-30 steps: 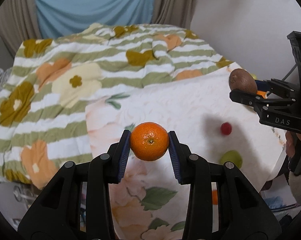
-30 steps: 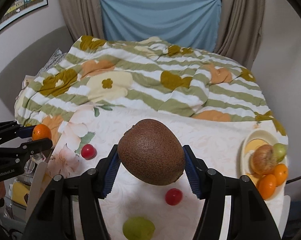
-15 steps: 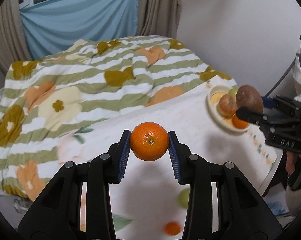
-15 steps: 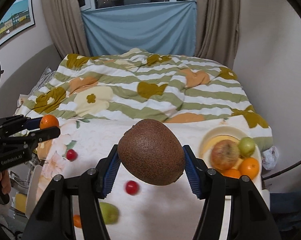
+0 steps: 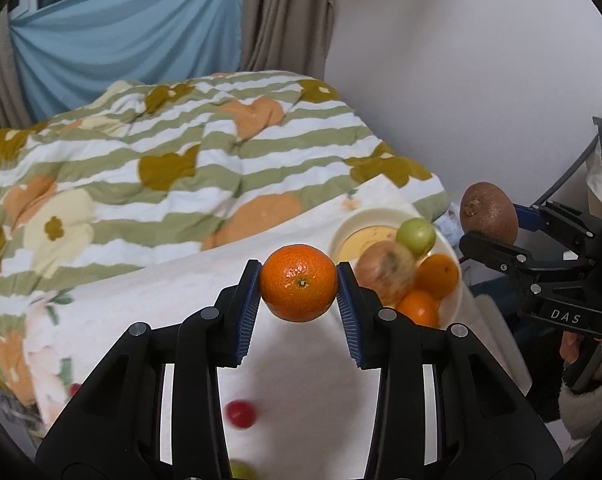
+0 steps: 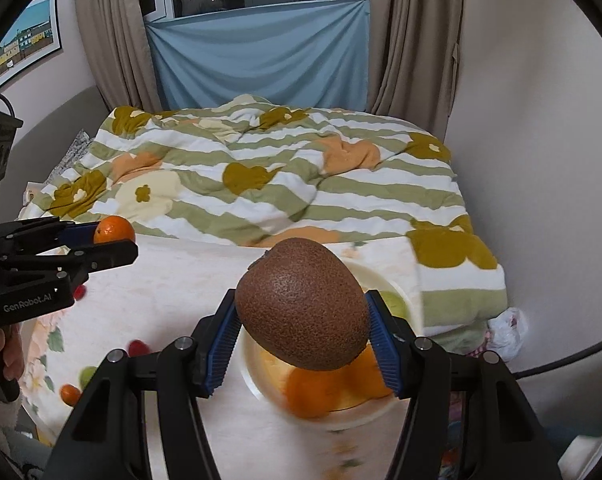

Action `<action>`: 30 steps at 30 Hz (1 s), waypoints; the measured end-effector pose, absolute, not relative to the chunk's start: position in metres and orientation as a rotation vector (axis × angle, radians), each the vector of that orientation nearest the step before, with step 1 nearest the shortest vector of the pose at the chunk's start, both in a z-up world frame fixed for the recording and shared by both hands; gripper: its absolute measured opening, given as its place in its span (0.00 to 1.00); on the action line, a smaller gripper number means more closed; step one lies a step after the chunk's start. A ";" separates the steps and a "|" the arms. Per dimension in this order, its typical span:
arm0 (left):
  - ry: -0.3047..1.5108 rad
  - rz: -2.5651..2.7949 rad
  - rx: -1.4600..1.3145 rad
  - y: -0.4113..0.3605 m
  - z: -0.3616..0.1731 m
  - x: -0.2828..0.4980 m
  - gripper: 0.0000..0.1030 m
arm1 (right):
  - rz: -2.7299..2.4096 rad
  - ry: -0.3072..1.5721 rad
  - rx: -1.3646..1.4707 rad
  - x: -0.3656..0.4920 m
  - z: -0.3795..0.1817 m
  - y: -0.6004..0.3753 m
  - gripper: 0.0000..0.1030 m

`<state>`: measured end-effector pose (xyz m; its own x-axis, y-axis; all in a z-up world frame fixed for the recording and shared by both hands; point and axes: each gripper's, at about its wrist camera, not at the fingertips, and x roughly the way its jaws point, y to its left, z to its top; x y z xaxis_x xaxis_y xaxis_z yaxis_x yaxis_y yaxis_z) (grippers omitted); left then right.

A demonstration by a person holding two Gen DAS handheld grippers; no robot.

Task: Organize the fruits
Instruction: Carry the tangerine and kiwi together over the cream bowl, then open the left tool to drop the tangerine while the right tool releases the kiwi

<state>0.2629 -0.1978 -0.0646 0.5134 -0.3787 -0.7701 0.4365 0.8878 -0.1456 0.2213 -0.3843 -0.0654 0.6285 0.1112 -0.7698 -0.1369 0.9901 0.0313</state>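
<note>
Plate (image 5: 347, 228) holding an apple (image 5: 385, 270), a green fruit (image 5: 415, 235) and two oranges (image 5: 437, 276). Left tool (image 5: 298, 304) clamps a mandarin (image 5: 298, 282); right tool (image 6: 301, 344) clamps a kiwi (image 6: 303, 306) above the plate. Small fruits, including a red one (image 5: 241, 413), lie loose on the bench (image 5: 161, 292).

quilt (image 6: 285, 184): striped, floral | blue sheet (image 6: 261, 52): over window | poster (image 6: 21, 46): possibly houses

Orange mandarin (image 5: 298, 288) and brown kiwi (image 6: 305, 309) aloft — plate (image 5: 355, 224) holds fruit.

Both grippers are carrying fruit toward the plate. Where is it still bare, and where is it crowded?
The plate is bare on its far left yellow part, beside the green fruit. Its near right side is crowded with the apple and oranges.
</note>
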 end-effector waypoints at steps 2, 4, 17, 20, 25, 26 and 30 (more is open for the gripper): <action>0.915 -0.494 0.071 -0.213 -0.069 0.269 0.43 | 0.145 0.883 -0.031 0.226 -0.069 -0.400 0.55; 0.926 -0.504 0.072 -0.228 -0.075 0.275 0.43 | 0.143 0.885 -0.029 0.230 -0.073 -0.411 0.55; 0.989 -0.626 0.177 -0.303 -0.115 0.330 0.43 | 0.061 0.921 0.058 0.247 -0.102 -0.455 0.55; 1.002 -0.659 0.216 -0.315 -0.126 0.339 0.43 | 0.041 0.929 0.068 0.246 -0.105 -0.460 0.55; 1.024 -0.705 0.273 -0.332 -0.142 0.349 0.43 | -0.009 0.942 0.094 0.243 -0.110 -0.466 0.55; 1.026 -0.709 0.279 -0.334 -0.144 0.350 0.43 | -0.016 0.944 0.100 0.242 -0.111 -0.467 0.55; 1.034 -0.725 0.299 -0.338 -0.152 0.353 0.43 | -0.048 0.952 0.124 0.240 -0.115 -0.470 0.55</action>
